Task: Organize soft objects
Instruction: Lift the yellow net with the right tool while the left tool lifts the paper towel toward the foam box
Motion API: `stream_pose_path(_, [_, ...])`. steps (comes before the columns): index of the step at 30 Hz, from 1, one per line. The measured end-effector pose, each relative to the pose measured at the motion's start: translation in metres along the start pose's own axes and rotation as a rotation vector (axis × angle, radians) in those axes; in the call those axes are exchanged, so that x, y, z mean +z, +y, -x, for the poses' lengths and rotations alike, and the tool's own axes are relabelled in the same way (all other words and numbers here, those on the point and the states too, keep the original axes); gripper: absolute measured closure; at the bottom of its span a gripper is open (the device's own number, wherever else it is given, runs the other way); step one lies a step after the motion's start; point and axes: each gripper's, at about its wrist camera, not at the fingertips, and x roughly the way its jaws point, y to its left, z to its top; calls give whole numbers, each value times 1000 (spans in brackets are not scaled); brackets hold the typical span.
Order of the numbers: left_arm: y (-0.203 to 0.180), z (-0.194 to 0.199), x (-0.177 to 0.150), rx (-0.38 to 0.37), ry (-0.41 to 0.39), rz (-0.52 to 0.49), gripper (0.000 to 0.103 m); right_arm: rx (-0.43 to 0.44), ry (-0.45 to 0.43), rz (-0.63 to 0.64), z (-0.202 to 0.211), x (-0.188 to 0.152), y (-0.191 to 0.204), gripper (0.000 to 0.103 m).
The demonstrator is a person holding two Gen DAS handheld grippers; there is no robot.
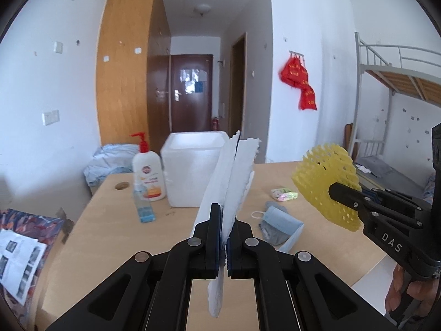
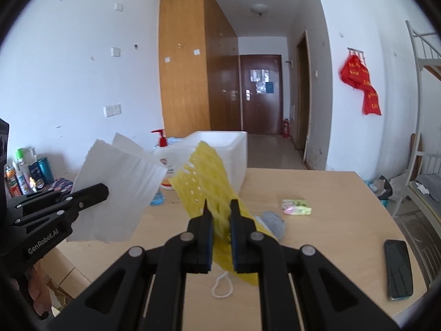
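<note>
My left gripper is shut on a folded white paper towel, held upright above the wooden table; the same towel and left gripper show at the left of the right wrist view. My right gripper is shut on a yellow foam net sleeve, also lifted off the table, and it appears as a round mesh disc in the right gripper at the right of the left wrist view. A white foam box stands open-topped at the table's far side, ahead of both grippers.
On the table lie a blue face mask over a grey cloth, a small pastel packet, a pump bottle, a small blue bottle and a black phone. Spray cans stand at far left.
</note>
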Motion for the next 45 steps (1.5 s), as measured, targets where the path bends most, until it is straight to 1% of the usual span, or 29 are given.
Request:
stream_pose_path(8, [21, 27, -12, 100, -29, 32, 100, 93, -9, 37, -6, -2, 30, 90])
stream_pose_path(14, [32, 33, -15, 144, -33, 51, 100, 110, -23, 39, -10, -1, 37, 90])
stream_pose_path(18, [35, 30, -15, 143, -33, 56, 100, 104, -26, 38, -11, 0, 38, 90])
stream_pose_path(21, [34, 29, -17, 126, -29, 53, 100, 98, -24, 36, -11, -1, 38, 90])
stream_pose_path(30, [35, 18, -14, 105, -28, 51, 100, 84, -19, 38, -10, -1, 42, 90])
stream_pose_path(38, [38, -2, -4, 92, -22, 53, 100, 74, -13, 32, -20, 10, 37, 90])
stream_pose_path(45, [45, -27, 11, 86, -18, 68, 100, 66, 7, 31, -40, 25, 31, 90])
